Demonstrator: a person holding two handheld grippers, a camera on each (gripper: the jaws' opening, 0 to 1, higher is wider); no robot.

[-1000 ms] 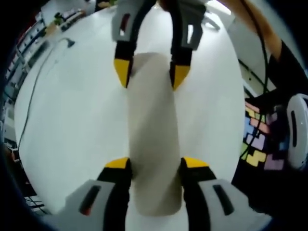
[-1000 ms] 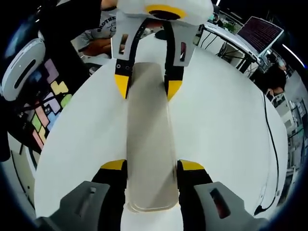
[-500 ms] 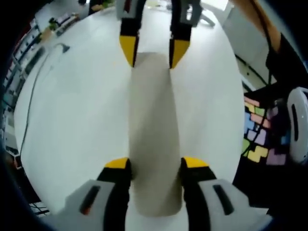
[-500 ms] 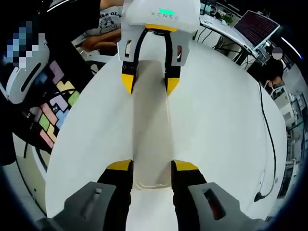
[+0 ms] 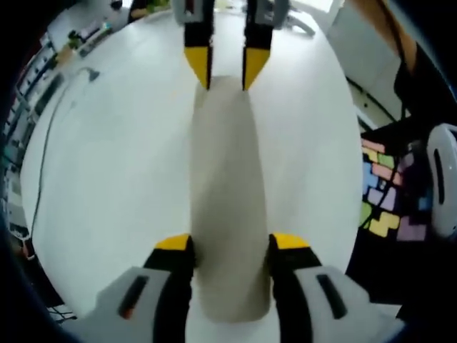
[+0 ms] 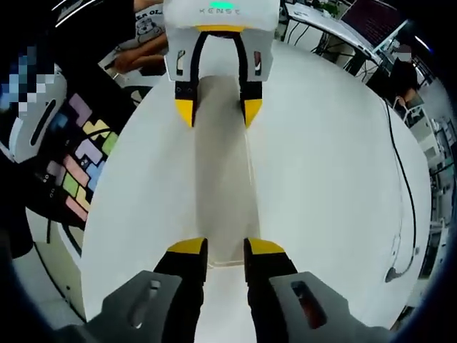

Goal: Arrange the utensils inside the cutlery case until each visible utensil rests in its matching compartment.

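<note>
A long, closed beige cutlery case (image 5: 225,171) lies on the white table (image 5: 114,179) and runs lengthwise between both grippers. My left gripper (image 5: 228,243) is shut on its near end, with a yellow-tipped jaw pressed to each long side. In the left gripper view my right gripper (image 5: 227,68) sits at the far end, jaws close together on the case. In the right gripper view the right gripper (image 6: 226,246) pinches the pale end of the case (image 6: 221,171), and the left gripper (image 6: 218,111) holds the other end. No utensils show.
A black cable (image 5: 50,136) crosses the table beside the case and also shows as a cable (image 6: 400,186) in the right gripper view. A dark panel with coloured blocks (image 6: 78,171) and a white rounded device (image 6: 36,121) lie past the table edge. Desks with monitors (image 6: 371,14) stand beyond.
My right gripper has drawn back from the left one along the case, and its jaws have narrowed. The stretch of case between the grippers looks longer. The left gripper keeps its hold.
</note>
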